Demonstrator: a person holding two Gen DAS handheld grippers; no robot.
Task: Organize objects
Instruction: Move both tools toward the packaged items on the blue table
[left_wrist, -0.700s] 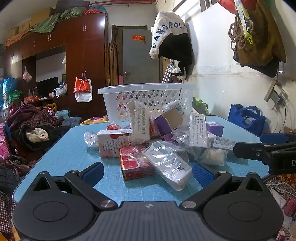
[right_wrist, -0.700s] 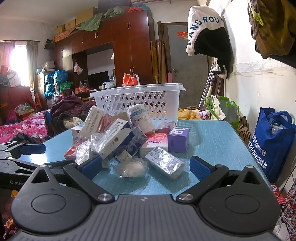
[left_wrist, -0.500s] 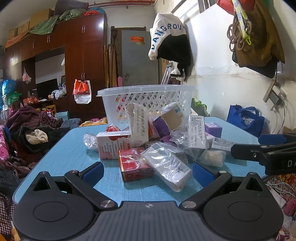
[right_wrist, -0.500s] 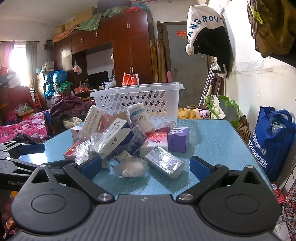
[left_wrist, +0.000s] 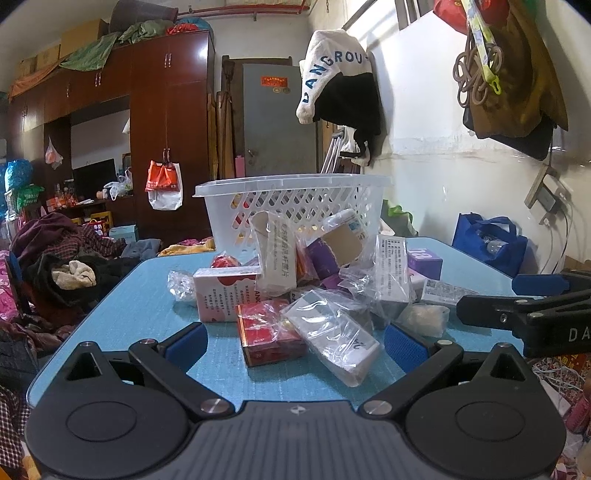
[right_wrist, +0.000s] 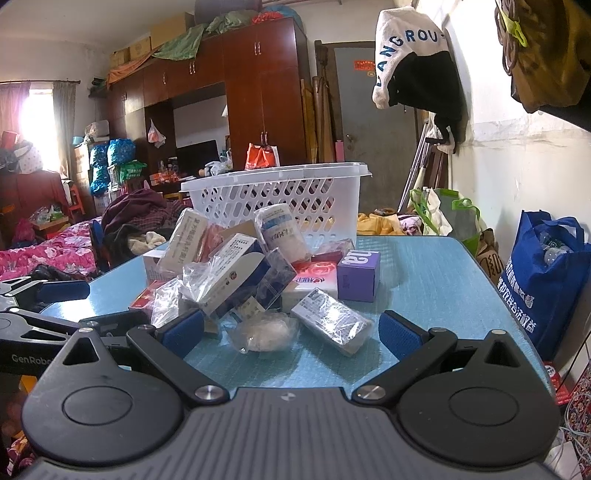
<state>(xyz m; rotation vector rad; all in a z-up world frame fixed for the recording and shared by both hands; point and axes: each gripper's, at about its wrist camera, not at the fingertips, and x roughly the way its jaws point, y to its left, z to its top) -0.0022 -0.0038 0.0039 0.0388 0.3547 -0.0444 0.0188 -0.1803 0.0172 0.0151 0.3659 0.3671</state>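
Left gripper (left_wrist: 295, 341) spread, right gripper (right_wrist: 291, 328) spread, both empty; wrapped boxes heaped before white plastic lattice basket (left_wrist: 295, 203) on blue counter (left_wrist: 147, 306).

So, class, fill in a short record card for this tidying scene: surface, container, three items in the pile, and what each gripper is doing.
surface: blue table
container: white basket, standing at the far side of the table behind the pile
item 1: purple box, upright at the pile's right edge
item 2: red box, in clear wrap, nearest the left gripper
item 3: white wad in a clear bag, near the right gripper
left gripper: open, holding nothing
right gripper: open, holding nothing
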